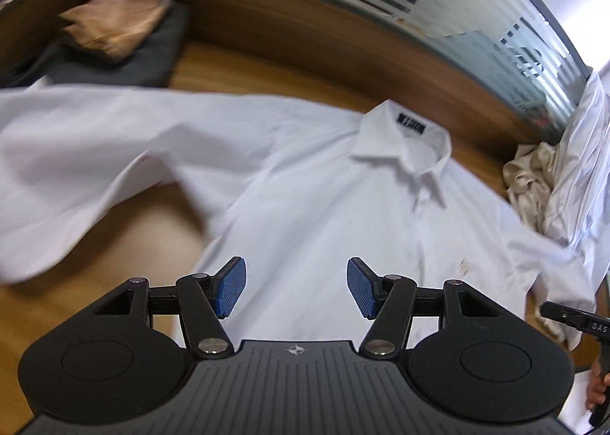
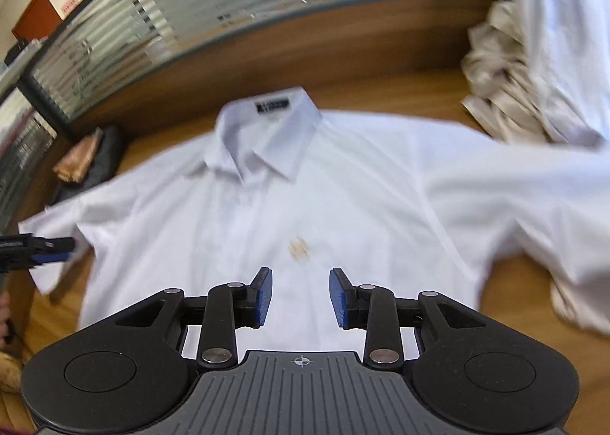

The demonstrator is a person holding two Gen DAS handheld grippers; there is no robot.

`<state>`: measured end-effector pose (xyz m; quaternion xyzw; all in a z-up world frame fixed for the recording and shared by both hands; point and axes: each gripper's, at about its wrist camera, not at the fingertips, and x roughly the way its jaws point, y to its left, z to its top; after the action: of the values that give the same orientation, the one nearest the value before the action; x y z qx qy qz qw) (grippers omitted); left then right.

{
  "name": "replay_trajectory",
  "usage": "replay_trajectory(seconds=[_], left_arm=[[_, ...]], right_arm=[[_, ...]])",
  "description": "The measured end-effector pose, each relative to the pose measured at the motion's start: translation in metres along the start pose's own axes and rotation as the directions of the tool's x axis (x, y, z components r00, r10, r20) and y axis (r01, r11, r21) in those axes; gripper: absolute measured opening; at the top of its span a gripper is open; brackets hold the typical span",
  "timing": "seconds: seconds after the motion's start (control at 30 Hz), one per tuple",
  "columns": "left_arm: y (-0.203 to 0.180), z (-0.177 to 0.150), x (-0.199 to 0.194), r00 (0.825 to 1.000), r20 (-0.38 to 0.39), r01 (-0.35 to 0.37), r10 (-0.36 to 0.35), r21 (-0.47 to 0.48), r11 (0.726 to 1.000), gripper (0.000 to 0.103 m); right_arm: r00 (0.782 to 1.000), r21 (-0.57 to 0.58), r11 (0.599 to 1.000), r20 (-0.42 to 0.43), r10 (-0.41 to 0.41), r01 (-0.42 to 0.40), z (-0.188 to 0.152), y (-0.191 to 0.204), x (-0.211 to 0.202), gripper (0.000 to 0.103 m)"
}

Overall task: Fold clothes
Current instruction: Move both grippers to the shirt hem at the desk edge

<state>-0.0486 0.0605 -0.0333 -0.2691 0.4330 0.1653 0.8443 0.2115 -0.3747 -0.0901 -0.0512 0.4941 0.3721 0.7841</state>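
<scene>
While both grippers hang above it, a white shirt [image 2: 343, 183] lies spread face-up on a wooden table [image 1: 267, 69], collar [image 1: 404, 145] toward the far glass partition [image 2: 190, 4]; L gripper [image 1: 296, 288] w/ jaws released, nothing between the blue pads, shirt's lower front beneath & beyond them; R gripper [image 2: 301, 297] also parted & empty, over the hem just short of a small tan stain [image 2: 299, 249]; crumpled cream & white clothes [image 2: 507, 76] heaped at the table's R end; folded dark & tan garments [image 1: 114, 38] at the far L.

I see a white cotton collared shirt [image 2: 343, 183] with a small tan stain [image 2: 299, 249], on my brown wooden table [image 1: 267, 69]; blue ribbed pads [image 1: 231, 287].
</scene>
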Motion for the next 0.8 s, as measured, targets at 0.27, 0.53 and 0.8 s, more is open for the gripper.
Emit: replay_trajectory(seconds=[0.27, 0.53, 0.8], left_arm=[[0.051, -0.059, -0.028, 0.995, -0.031, -0.092, 0.091, -0.053, 0.994, 0.065], [0.075, -0.101, -0.039, 0.985, -0.058, -0.165, 0.161, -0.059, 0.985, 0.065], [0.070, -0.134, -0.051, 0.988, -0.074, -0.137, 0.135, -0.015, 0.990, 0.065]], right_arm=[[0.995, 0.025, 0.995, -0.039, -0.094, 0.095, -0.077, -0.030, -0.031, 0.036], [0.975, 0.028, 0.977, -0.076, -0.207, 0.209, -0.127, -0.050, -0.035, 0.043], [0.965, 0.033, 0.967, -0.080, -0.249, 0.252, -0.147, -0.063, -0.048, 0.045]])
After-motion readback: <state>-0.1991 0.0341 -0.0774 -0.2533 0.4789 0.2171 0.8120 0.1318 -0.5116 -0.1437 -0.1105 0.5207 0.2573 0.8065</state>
